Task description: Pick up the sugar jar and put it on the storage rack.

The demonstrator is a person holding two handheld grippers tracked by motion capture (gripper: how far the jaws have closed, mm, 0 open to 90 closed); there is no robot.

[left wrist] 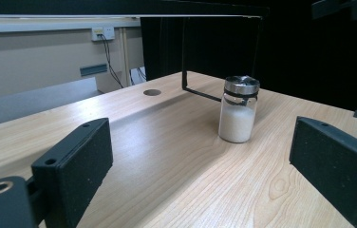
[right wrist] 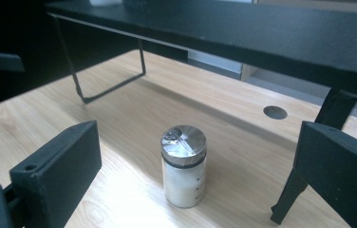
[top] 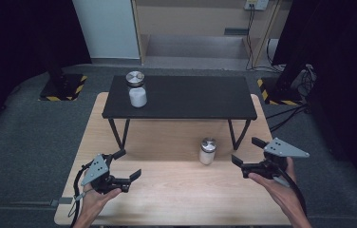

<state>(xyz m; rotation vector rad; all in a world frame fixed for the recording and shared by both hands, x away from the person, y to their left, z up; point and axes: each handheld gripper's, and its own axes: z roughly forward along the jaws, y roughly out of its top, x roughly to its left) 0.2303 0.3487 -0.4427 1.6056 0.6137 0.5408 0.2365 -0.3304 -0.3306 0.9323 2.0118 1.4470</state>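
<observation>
Your right gripper (top: 244, 155) faces the small jar (top: 208, 151) from just beside it, jaws spread wide and empty, lined up to straddle the glass body below its metal lid. The jar stands upright on the wooden surface (top: 176, 190), just in front of the black shelf (top: 191, 97), and is filled most of the way with white powder or grains. Your left gripper (top: 129, 164) waits well apart, jaws also wide, holding nothing. A second jar (top: 136, 89) with similar white contents stands on the shelf's left end
</observation>
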